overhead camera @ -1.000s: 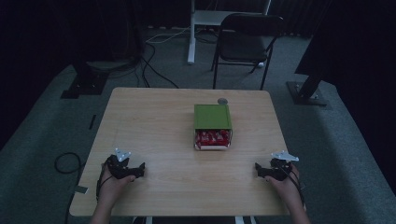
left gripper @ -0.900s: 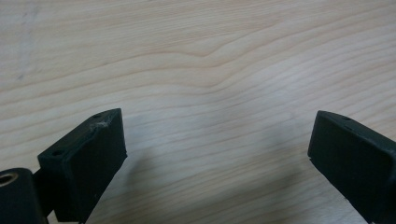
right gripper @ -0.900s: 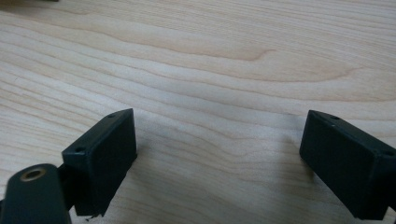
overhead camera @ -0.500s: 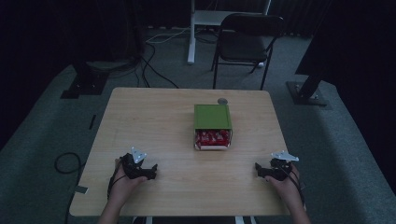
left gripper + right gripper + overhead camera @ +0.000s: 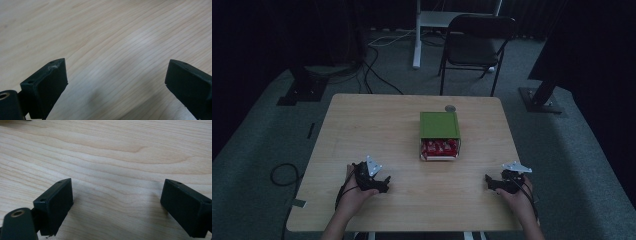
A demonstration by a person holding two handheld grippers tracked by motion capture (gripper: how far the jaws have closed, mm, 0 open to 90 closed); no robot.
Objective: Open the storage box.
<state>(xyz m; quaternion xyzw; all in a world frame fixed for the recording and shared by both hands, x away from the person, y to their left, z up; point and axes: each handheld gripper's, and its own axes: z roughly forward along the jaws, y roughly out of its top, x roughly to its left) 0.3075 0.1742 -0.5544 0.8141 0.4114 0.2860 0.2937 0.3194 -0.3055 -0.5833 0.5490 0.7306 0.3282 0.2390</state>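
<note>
Ahead of my left gripper point(image 5: 384, 183), up and off to its right, sits the green box point(image 5: 439, 125) with a red packet point(image 5: 440, 147) showing at its open near end. That gripper hovers over bare wood near the table's point(image 5: 377, 125) front edge, jaws spread wide with nothing between them. My right gripper point(image 5: 488, 183) sits at the near right corner, jaws equally wide apart and empty; the box lies ahead of it and to its left, well apart. Just beyond the box's far edge I see a small grey disc point(image 5: 450, 108).
</note>
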